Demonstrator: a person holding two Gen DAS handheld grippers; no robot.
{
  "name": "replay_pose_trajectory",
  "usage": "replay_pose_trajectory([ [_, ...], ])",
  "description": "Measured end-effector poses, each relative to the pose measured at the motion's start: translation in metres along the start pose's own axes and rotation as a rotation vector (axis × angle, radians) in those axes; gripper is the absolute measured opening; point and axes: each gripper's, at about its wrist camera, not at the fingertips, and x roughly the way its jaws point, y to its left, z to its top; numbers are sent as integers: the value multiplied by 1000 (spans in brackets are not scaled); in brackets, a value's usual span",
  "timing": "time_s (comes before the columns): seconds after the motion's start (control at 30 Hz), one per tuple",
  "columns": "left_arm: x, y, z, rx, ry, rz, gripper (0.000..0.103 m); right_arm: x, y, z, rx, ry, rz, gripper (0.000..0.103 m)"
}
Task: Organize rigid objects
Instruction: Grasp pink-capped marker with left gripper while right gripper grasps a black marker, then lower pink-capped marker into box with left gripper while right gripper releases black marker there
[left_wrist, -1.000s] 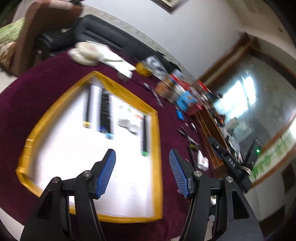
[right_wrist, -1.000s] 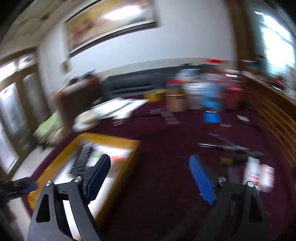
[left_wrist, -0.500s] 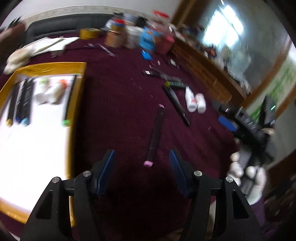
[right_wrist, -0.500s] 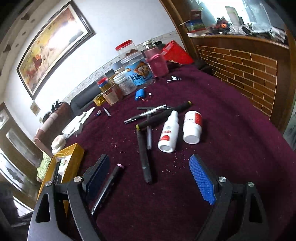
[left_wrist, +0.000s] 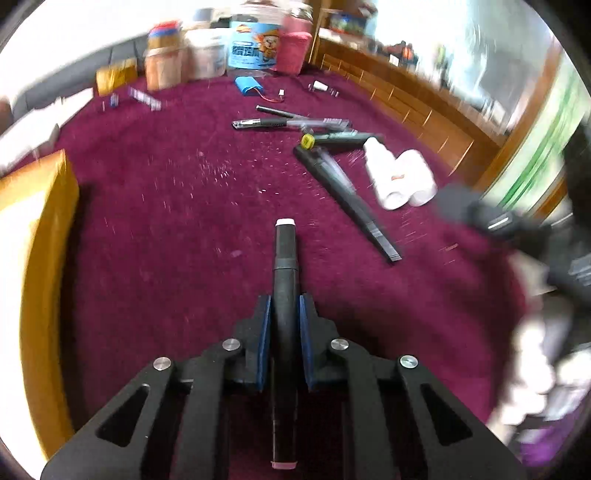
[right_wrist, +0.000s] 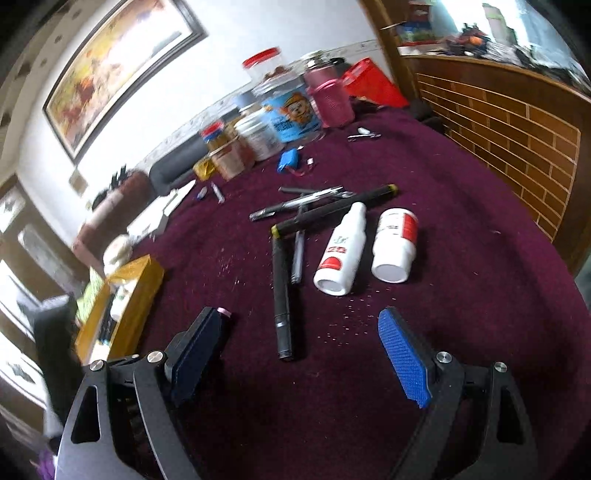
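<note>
Left gripper has just closed its fingers on the black marker; tray placement next. Right gripper fingers wide, empty.

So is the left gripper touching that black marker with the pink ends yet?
Touching. The left wrist view shows the left gripper closed on the black marker, both blue pads pressed against its barrel.

Right edge of the left wrist view smears — the right gripper there is only a dark blur.
</note>
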Motion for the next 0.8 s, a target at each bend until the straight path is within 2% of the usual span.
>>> replay_pose_trajectory([
  [0.07,-20,8,-4,-42,-46,-74,12,8,7,0,-34,23,-6,83],
  [0.13,-41,14,-7,-63,-99,-113,12,18,17,1,-69,40,-20,82],
  [0.17,-52,17,-9,-75,-118,-131,12,23,21,1,-83,48,-28,78],
  [0.33,-87,34,-17,-127,-173,-182,12,58,37,0,-135,125,-129,43],
  [0.37,-89,36,-18,-132,-179,-187,12,65,37,-1,-124,152,-129,25],
  [0.4,-94,39,-20,-137,-194,-195,12,69,37,-3,-114,167,-128,13],
  [0.43,-98,42,-21,-140,-206,-201,12,67,40,-4,-123,152,-141,13],
  [0.47,-103,44,-22,-143,-220,-210,12,66,43,-7,-132,170,-117,13],
  [0.5,-107,46,-23,-145,-232,-218,12,63,47,-12,-137,192,-80,13],
  [0.63,-114,55,-25,-156,-260,-234,12,51,64,-33,-192,265,-31,13],
  [0.7,-116,60,-26,-171,-266,-253,12,48,70,-40,-200,327,33,14],
  [0.8,-119,65,-29,-184,-267,-261,12,42,68,-37,-172,318,48,19],
])
